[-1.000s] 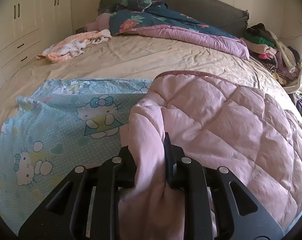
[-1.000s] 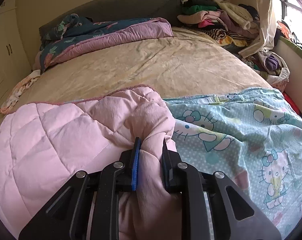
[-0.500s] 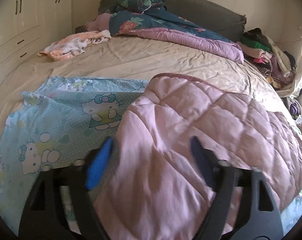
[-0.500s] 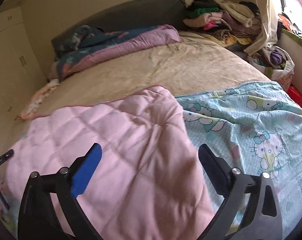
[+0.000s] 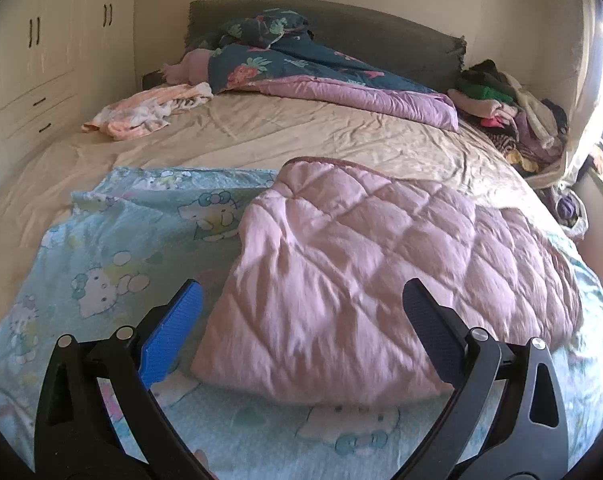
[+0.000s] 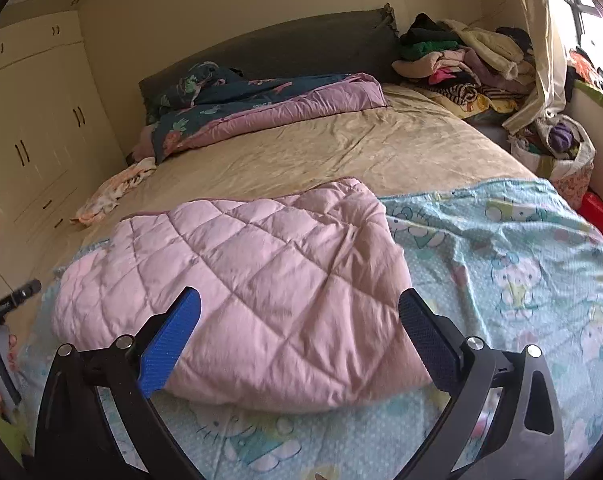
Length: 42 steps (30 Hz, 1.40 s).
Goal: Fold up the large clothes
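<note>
Containers: a light bag (image 6: 563, 156) stands on the floor beside the bed (image 6: 341, 152), at its window side, holding bunched fabric — one purple piece shows at the top; the rest cannot be told apart. A red item (image 6: 599, 216) lies just beside the bag. A heap of clothes (image 6: 457, 60) rests on the bed's far corner by the headboard, in no container.

Task item: the pink quilted garment (image 5: 381, 272) lies folded over on the blue cartoon-print sheet (image 5: 121, 248), near the bed's front edge, its near edge just ahead of both grippers. A dark floral duvet (image 5: 301, 68) lies at the headboard; a peach cloth (image 5: 149, 110) lies near the wardrobe side.

Left gripper (image 5: 301, 308): fingers spread wide, nothing pinched, pads clear of the garment. Right gripper (image 6: 299, 312): fingers likewise spread wide and empty.

Difference from earlier frames: one second ago each gripper pinched a gathered fold of the pink garment. Both sets of jaws have just been opening — the left widening further in the last half second — and the fabric now lies flat on the sheet. Both grippers have drawn back and upward from it.
</note>
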Available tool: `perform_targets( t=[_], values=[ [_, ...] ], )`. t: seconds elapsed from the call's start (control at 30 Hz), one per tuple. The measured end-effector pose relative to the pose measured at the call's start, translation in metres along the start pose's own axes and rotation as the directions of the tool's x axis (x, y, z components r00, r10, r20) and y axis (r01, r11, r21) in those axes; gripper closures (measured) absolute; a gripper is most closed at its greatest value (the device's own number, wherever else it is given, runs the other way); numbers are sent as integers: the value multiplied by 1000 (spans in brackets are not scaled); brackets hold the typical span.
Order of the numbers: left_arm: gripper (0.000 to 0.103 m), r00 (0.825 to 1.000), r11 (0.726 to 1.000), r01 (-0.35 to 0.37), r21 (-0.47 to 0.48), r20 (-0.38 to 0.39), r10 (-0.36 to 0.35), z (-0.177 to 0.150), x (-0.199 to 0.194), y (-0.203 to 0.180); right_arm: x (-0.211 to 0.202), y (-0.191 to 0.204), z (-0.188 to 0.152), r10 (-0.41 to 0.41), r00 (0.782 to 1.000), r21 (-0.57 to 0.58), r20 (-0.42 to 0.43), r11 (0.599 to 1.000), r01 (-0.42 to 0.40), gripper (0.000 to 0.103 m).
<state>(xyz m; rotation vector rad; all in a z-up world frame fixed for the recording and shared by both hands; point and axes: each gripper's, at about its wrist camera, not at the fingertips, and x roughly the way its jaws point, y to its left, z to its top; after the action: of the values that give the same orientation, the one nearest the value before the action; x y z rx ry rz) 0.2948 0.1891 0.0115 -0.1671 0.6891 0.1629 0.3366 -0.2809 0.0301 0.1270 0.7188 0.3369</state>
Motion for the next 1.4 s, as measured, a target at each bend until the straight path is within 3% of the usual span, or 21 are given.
perform_targets(
  t=[0.3,0.63,0.77,1.07,1.17,1.27,1.4],
  values=[
    [9,1000,1000,-4,13,-28,5,-26,-23,-2,-24,-8,-22,3,1000,61,-8,998,-3,4],
    [9,997,1000,-7,12,-78,8,-55,-22,-4,-37,-15,-46,-39,998,73,-39,997,41,4],
    [9,982,993,64,-95,-174,-79,-71,-2,6,-31,-19,-58,-56,996,95,-73,994,63,4],
    [10,954,949,97,-299,-242,-174,-89,29,26,0,-32,-81,-38,986,230,-162,970,75,4],
    [9,955,938,90,-335,-239,-177,-88,36,30,12,-34,-82,-54,982,248,-180,964,98,4],
    [9,950,911,104,-400,-232,-210,-85,47,35,22,-40,-80,-54,983,290,-176,951,104,4],
    [10,932,839,136,-527,-220,-289,-85,66,47,36,-57,-78,-32,984,399,-174,912,100,4]
  ],
)
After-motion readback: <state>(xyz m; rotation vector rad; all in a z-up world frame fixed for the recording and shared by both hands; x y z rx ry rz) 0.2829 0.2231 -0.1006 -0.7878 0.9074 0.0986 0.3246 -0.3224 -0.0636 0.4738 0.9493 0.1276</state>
